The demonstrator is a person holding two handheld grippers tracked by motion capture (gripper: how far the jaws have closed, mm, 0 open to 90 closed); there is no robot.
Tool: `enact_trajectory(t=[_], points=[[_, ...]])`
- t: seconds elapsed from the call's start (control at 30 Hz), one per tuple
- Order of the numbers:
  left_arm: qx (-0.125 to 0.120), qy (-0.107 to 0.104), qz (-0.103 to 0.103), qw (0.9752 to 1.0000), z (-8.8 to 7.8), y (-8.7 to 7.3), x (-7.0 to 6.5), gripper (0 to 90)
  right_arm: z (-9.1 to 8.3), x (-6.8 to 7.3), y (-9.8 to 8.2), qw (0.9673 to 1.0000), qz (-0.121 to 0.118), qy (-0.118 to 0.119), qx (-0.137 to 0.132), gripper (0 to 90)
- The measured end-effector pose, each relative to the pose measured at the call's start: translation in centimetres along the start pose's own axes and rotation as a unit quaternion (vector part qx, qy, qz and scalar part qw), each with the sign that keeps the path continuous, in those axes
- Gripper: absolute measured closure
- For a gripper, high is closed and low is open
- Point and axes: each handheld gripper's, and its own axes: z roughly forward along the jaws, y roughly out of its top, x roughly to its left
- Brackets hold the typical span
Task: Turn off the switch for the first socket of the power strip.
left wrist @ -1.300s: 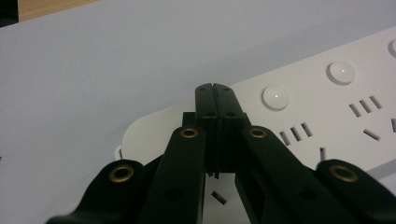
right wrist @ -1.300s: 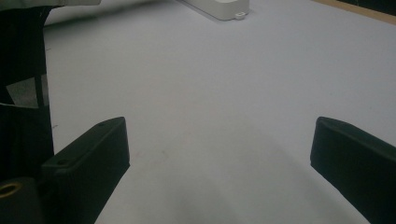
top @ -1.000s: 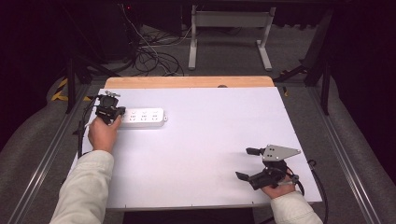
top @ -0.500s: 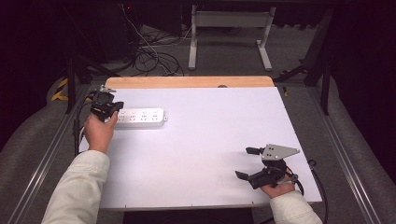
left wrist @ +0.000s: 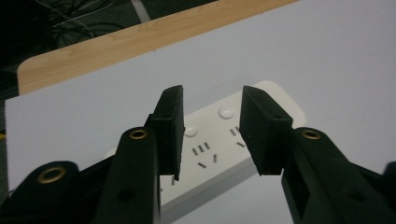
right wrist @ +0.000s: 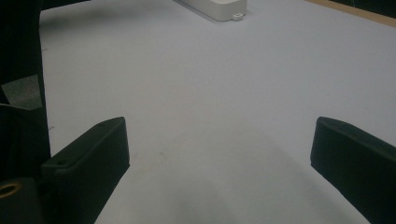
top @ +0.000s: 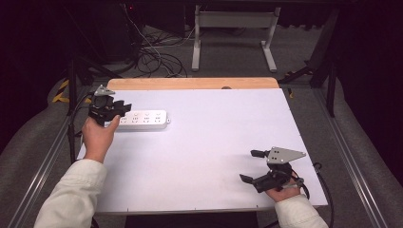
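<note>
We see a white table (top: 199, 156) under both grippers. A white power strip (top: 142, 119) lies flat just ahead of the left gripper (top: 121, 108), its near end below the jaw tips; in the left gripper view the jaws stand apart over the sockets, released, nothing between them. The right gripper (top: 251, 166) sits well apart from the strip, jaws spread wide over bare tabletop, released, holding nothing.

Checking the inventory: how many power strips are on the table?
1. The white power strip lies at the table's far left, just ahead of the left tongs; nothing seems hidden.
</note>
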Motion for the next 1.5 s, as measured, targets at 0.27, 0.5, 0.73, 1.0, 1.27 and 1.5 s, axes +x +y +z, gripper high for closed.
enact_trajectory(t=[0.27, 0.5, 0.73, 1.0, 1.27, 1.5], points=[[-0.037, -0.058, 0.001, 0.9976, -2.2, -0.2, -1.9, 49.0, 0.0, 0.0, 0.0, 1.0, 0.0, 0.001, -0.002, 5.0], [-0.064, -0.087, 0.014, 0.994, -3.8, -1.5, -3.5, 41.3, 0.0, 0.1, 0.1, 1.0, -0.001, 0.0, -0.001, 5.0], [-0.09, -0.1, 0.022, 0.9907, -5.2, -3.1, -5.0, 37.7, 0.0, 0.1, 0.1, 1.0, -0.002, 0.0, -0.002, 5.0], [-0.113, -0.11, 0.029, 0.9871, -5.9, -5.6, -6.5, 34.9, 0.0, 0.2, 0.1, 1.0, -0.003, -0.001, -0.002, 5.0], [-0.119, -0.122, 0.046, 0.9843, -6.3, -8.0, -7.7, 31.0, 0.0, 0.2, 0.1, 1.0, -0.003, -0.001, -0.002, 5.0], [-0.139, -0.102, 0.075, 0.9821, -5.8, -10.8, -9.1, 28.6, 0.0, 0.3, 0.1, 1.0, -0.005, -0.001, -0.002, 5.0]])
